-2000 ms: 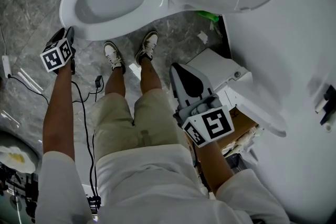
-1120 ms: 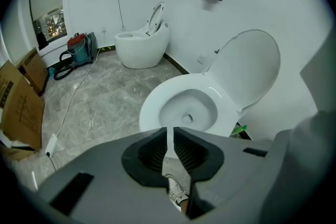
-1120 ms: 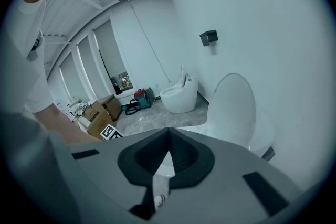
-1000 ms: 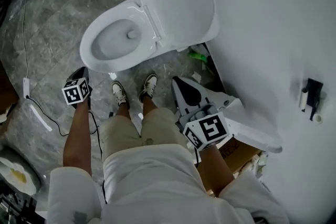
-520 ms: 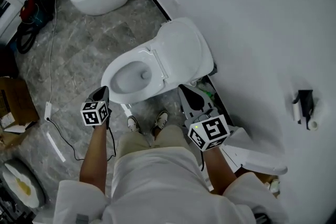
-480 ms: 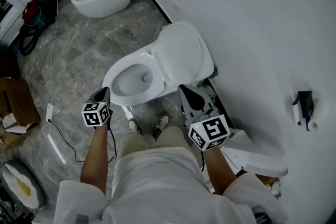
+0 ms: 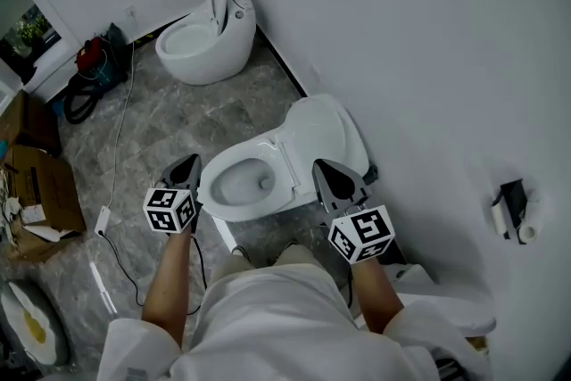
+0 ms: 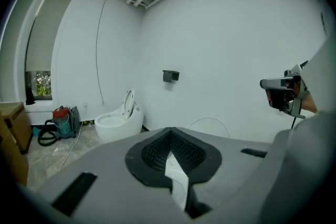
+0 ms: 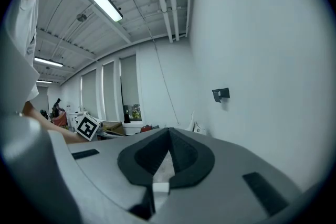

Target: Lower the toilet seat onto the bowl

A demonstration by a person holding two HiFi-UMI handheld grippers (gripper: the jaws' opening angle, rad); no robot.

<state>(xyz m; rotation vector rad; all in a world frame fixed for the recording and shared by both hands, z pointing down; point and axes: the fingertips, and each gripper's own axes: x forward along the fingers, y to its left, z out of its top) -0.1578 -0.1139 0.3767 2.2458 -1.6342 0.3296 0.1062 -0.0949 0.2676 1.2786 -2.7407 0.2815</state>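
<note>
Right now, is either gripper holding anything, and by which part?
Nothing is held: the left gripper and the right gripper both show jaws shut together with nothing between them.

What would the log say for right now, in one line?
left gripper: shut, empty | right gripper: shut, empty | toilet: untouched, lid raised
</note>
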